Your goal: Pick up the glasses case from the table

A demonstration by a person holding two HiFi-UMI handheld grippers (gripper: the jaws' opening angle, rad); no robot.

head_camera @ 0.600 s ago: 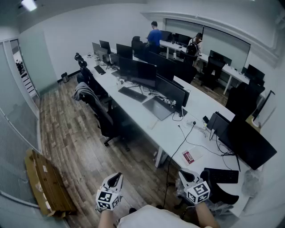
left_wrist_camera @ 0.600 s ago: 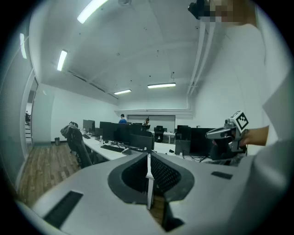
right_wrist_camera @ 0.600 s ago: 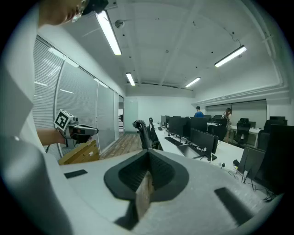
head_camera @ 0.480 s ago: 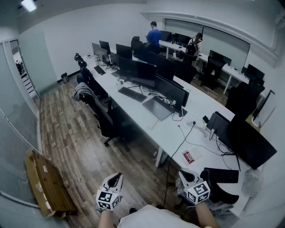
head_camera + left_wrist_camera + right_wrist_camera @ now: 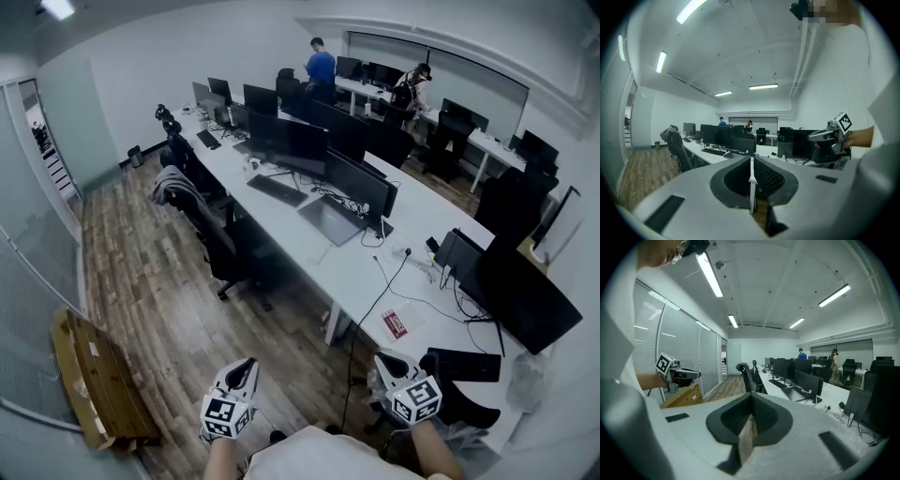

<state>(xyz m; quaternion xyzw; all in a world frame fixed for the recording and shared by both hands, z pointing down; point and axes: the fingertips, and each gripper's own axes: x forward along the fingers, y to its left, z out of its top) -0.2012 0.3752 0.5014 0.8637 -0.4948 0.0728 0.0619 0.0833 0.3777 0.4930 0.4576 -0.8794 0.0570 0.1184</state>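
A small red oblong thing, possibly the glasses case, lies on the long white table near its front end, beside a black cable. Both grippers are held close to the person's body, well short of the table. The left gripper hangs over the wooden floor, and its dark pads meet with nothing between them. The right gripper is near the table's end, its jaws closed together and empty in the right gripper view. Each gripper shows in the other's view: right gripper, left gripper.
Monitors, keyboards, a laptop and cables crowd the table. Office chairs line its left side. A cardboard box lies on the floor at left. Two people stand at the far desks.
The head view has shifted slightly, so the room sits a little higher in the picture. Both grippers stay close to the body with their jaws closed.
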